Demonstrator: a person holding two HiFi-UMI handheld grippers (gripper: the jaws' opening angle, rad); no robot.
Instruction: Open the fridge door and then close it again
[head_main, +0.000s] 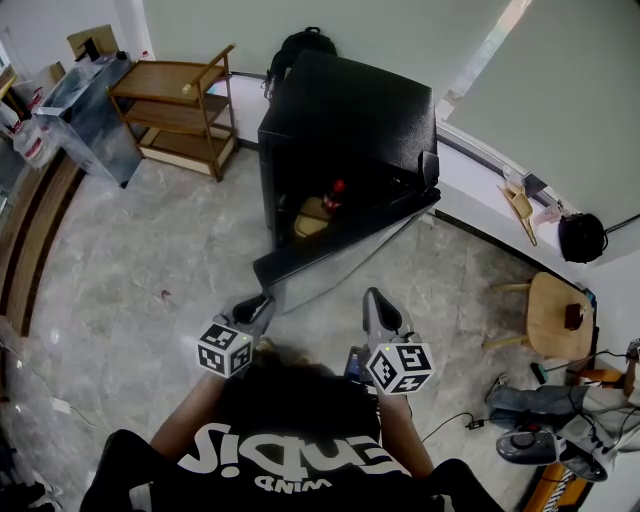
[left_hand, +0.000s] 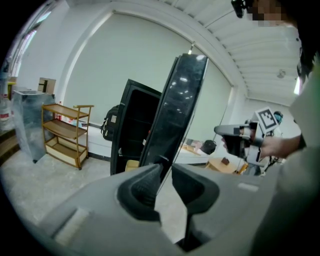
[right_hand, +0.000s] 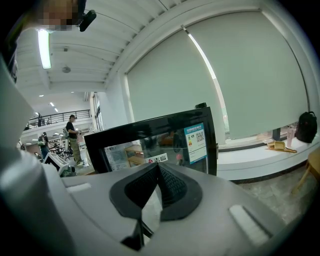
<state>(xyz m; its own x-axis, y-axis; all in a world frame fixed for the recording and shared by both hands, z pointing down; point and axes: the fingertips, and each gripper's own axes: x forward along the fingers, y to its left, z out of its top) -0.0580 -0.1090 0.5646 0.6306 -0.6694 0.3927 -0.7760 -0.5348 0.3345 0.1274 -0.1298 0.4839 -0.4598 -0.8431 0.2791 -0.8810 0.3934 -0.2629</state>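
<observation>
Head view: fridge (head_main: 350, 110) standing by window wall, door (head_main: 340, 255) hanging open toward person. Yellow pack (head_main: 312, 215) and red item (head_main: 337, 192) sitting inside. Wooden shelf (head_main: 180, 110) standing at left, backpack (head_main: 300, 42) behind fridge, stool (head_main: 555, 315) at right. Left gripper (head_main: 262, 303) reaching door's free edge; right gripper (head_main: 372, 298) hovering near door.

Left gripper view: fingers (left_hand: 142, 187) clamping on door edge.

Right gripper view: fingers pressing together, nothing between them; door glass facing camera.
</observation>
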